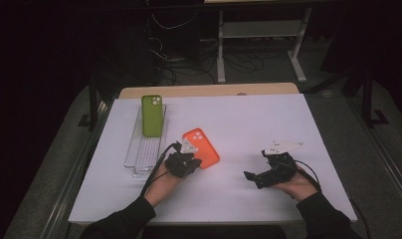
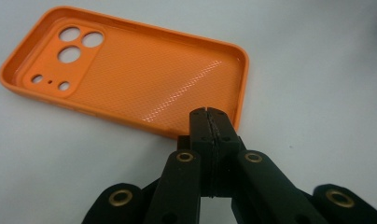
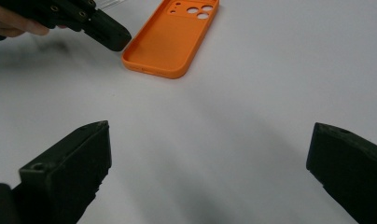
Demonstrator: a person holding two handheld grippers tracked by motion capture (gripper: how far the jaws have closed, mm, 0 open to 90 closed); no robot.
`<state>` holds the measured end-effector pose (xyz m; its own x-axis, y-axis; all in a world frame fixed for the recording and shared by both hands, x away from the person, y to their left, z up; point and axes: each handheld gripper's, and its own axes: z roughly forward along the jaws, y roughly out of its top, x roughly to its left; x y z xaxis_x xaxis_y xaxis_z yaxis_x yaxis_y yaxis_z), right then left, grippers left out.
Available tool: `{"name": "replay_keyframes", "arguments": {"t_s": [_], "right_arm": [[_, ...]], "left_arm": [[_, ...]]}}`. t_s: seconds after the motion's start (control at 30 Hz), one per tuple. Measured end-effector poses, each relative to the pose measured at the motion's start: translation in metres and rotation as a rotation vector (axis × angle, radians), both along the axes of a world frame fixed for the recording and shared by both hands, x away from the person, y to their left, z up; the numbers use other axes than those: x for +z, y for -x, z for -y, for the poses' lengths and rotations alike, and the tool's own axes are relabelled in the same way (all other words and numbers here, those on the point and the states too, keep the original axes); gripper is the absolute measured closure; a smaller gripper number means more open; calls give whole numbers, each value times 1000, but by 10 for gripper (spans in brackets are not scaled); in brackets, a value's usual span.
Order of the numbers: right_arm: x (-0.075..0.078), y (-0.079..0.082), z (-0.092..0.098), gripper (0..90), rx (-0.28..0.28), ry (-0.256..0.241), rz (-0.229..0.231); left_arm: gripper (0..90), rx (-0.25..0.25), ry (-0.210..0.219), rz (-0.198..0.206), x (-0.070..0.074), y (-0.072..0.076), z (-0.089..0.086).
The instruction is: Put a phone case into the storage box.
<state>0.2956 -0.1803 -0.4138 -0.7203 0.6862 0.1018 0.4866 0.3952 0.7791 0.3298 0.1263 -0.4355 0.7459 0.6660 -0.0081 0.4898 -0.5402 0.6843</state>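
Left gripper view first: the left gripper [image 2: 209,116] has its fingers [image 2: 198,133] pressed tight together, no gap between the tips at all, and those tips sit right at the near short edge of the orange phone case [image 2: 130,74]. They look to be touching the rim, or at least right up against it, but I can't tell whether any of the case wall is actually caught between them. The case lies flat on the white table [image 2: 317,70] with its open inside facing up (camera cutouts at the far end, away from the fingers).

From the right gripper view, the right gripper [image 3: 210,163] has its fingers [image 3: 74,163] spread wide with only bare table between them. The orange case is well ahead of them, toward the upper left, with the left gripper's closed tips meeting its corner.

High view puts it all together: the left hand [image 1: 164,181] holds its gripper just left of the case's near end, near the middle of the table, while the right hand [image 1: 293,186] sits well off to the right with its gripper pointing left. Farther back on the left, a green phone case [image 1: 151,115] rests on a clear rack [image 1: 139,159], well apart from the orange one.
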Motion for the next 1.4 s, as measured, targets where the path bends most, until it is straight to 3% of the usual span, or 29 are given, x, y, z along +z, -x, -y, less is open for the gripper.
{"name": "replay_keyframes", "arguments": {"t_s": [0.5, 0.63, 0.93, 1.3, 1.4], "right_arm": [[1, 1, 1, 0, 3, -2, 0], [1, 0, 2, 0, 6, -3, 5], [1, 0, 3, 0, 6, -3, 5], [2, -1, 4, 0, -3, -8, 0], [2, -1, 3, 0, -4, -4, -6]], "left_arm": [[889, -26, 52, 6, -4, -19, 26], [863, -41, 45, 10, -3, -20, 28], [576, -134, 79, 22, 13, -5, 11], [158, -201, 87, 22, 19, 20, -12], [105, -200, 102, 24, 20, 23, -18]]}}
